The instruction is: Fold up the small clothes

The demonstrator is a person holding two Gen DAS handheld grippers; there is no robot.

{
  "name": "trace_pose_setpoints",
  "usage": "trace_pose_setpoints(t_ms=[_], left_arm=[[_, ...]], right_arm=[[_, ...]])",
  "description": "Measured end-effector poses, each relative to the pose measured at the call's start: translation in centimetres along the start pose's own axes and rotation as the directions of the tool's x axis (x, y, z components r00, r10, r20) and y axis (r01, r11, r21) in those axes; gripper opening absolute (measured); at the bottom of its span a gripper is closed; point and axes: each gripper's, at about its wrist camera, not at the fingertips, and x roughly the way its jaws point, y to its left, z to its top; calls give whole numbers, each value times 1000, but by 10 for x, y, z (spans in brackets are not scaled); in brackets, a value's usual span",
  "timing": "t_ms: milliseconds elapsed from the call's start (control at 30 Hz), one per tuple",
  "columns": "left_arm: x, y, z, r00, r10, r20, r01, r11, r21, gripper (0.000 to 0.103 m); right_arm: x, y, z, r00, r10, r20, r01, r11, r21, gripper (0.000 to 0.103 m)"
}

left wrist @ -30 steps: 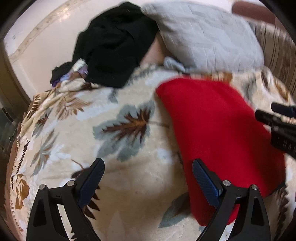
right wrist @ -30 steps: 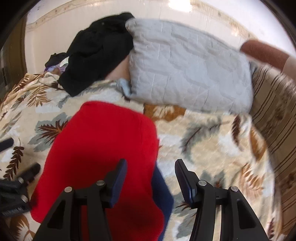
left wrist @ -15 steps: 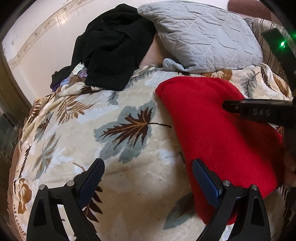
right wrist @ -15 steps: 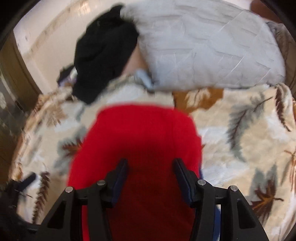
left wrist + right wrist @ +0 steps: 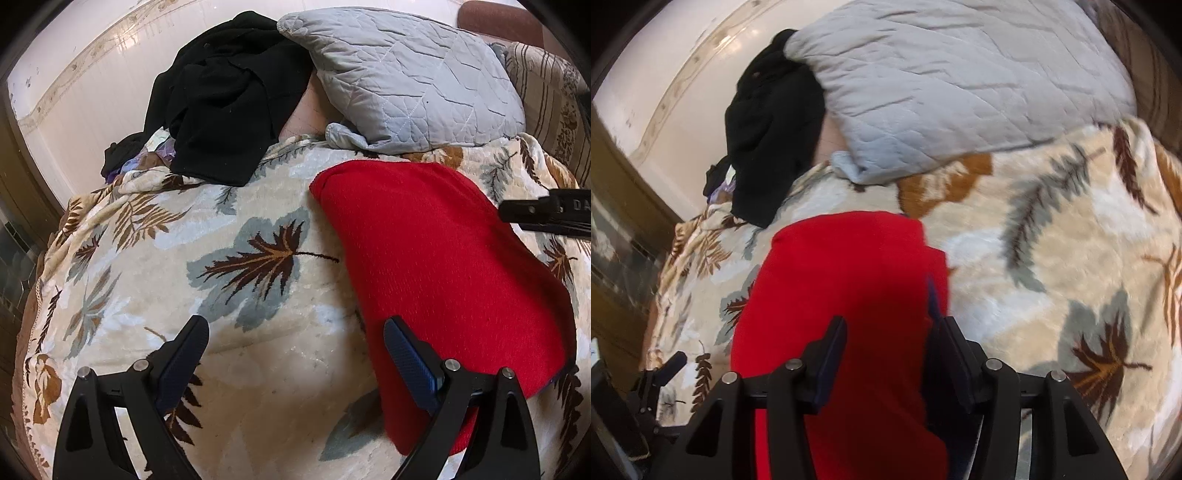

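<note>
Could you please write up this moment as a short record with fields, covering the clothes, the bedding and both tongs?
surface: leaf-patterned blanket
garment in work: red garment, lying flat on the blanket
other clothes: black garment, heaped at the far edge
pillow: grey quilted pillow, beside the black heap
left tongs: open, over bare blanket, one finger above the red edge
right tongs: open, over the red garment, nothing gripped

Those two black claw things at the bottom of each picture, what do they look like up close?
Each gripper, left and right, is a black frame with triangular cut-outs and silver screws. Its two fingers carry dark blue, textured pads. White letters mark one side.
</note>
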Motion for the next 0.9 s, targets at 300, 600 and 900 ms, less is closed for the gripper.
trace_pose_setpoints(t_ms=[300,600,900], left_arm=[[8,4,5,1000,-19,2,19,999,-36,96],[12,21,10,982,-190,-12,186,973,-135,96],[34,19,7,847,-530,-36,501,819,-279,96]], right_arm=[[12,-37,-3,991,115,-75,-108,990,95,65],[37,-63,-9,954,266,-136,-237,951,197,77],[47,-71,-11,912,393,-117,-355,900,255,89]])
